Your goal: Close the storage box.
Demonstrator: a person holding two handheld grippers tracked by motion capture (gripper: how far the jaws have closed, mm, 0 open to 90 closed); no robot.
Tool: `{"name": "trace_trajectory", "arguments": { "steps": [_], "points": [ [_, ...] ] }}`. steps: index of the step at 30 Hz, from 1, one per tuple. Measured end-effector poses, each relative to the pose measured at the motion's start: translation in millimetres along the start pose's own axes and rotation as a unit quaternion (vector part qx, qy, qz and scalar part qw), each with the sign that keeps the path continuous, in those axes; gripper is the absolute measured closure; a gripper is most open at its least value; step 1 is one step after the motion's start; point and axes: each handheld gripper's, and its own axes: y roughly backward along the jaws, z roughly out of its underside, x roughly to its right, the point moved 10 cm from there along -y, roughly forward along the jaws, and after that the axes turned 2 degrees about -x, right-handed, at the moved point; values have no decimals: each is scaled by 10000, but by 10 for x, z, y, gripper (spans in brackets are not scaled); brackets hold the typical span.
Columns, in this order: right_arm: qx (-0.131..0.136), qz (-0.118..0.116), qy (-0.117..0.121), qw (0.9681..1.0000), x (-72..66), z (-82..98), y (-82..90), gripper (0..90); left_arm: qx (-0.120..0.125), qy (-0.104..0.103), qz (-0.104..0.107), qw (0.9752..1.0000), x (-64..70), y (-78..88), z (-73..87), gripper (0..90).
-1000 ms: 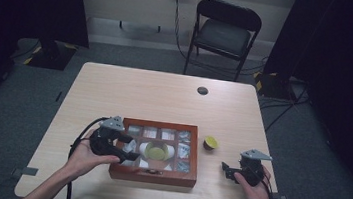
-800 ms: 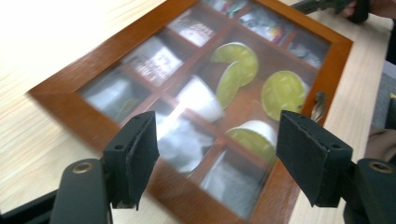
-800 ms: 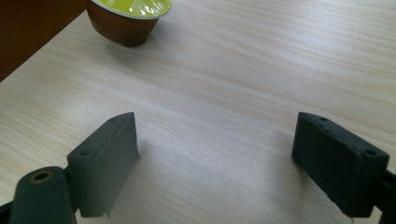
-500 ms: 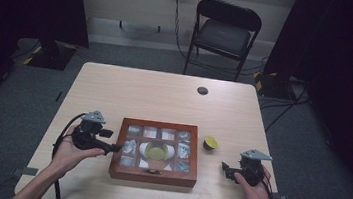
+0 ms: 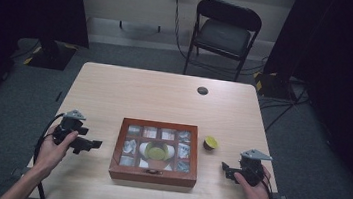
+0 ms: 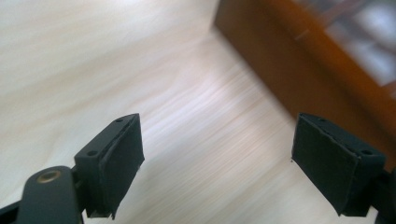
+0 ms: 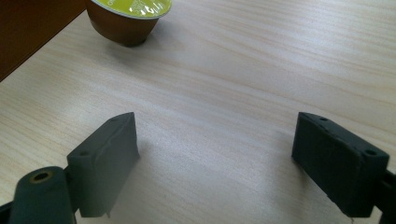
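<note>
table (image 5: 164, 98): carrying everything | wooden box (image 5: 155, 152): sitting near the front edge, glass lid shut, long axis running left-right, clasp facing the person | left gripper (image 6: 217, 154): jaws apart and just widening, nothing between, pointing at the box's left wall | right gripper (image 7: 215, 158): jaws apart, empty, near the front-right corner | capsule (image 7: 128, 18): resting just right of the box, lime lid up, its print being unreadable

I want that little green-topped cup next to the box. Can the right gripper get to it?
Probably yes. The right gripper is open and empty, and the capsule sits on bare table ahead of its jaws, beside the wooden box, with nothing between them.
</note>
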Motion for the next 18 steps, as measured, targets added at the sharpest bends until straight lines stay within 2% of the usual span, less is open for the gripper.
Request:
{"name": "trace_trajectory", "arguments": {
  "steps": [2, 4, 6, 8, 9, 13, 16, 18],
  "points": [
    [1, 1, 2, 10000, 0, 0, 0, 135, -70, 43, -104, 9999, -81, -51, 85, 162],
    [1, 2, 0, 10000, 0, -1, -1, 135, -113, 25, -315, 9994, -169, -96, 156, 162],
    [0, 2, 1, 10000, 0, 0, -1, 135, -275, 40, -441, 9986, -240, -132, 230, 162],
    [0, 2, 0, 10000, 0, 0, 0, 135, -385, -54, -664, 9970, -315, -175, 293, 162],
    [0, 1, 0, 10000, 0, 0, 0, 135, -356, -83, -793, 9962, -346, -187, 311, 162],
    [-1, 2, -1, 10000, 0, 0, 0, 134, 151, 12, -982, 9951, -384, -196, 332, 136],
    [0, 1, 1, 10000, 0, 0, 0, 135, 672, -69, -934, 9933, -398, -243, 338, 36],
    [-1, 9, -3, 10000, 0, 1, 0, 134, 658, -74, -933, 9934, -400, -237, 347, 18]
  ]
}}
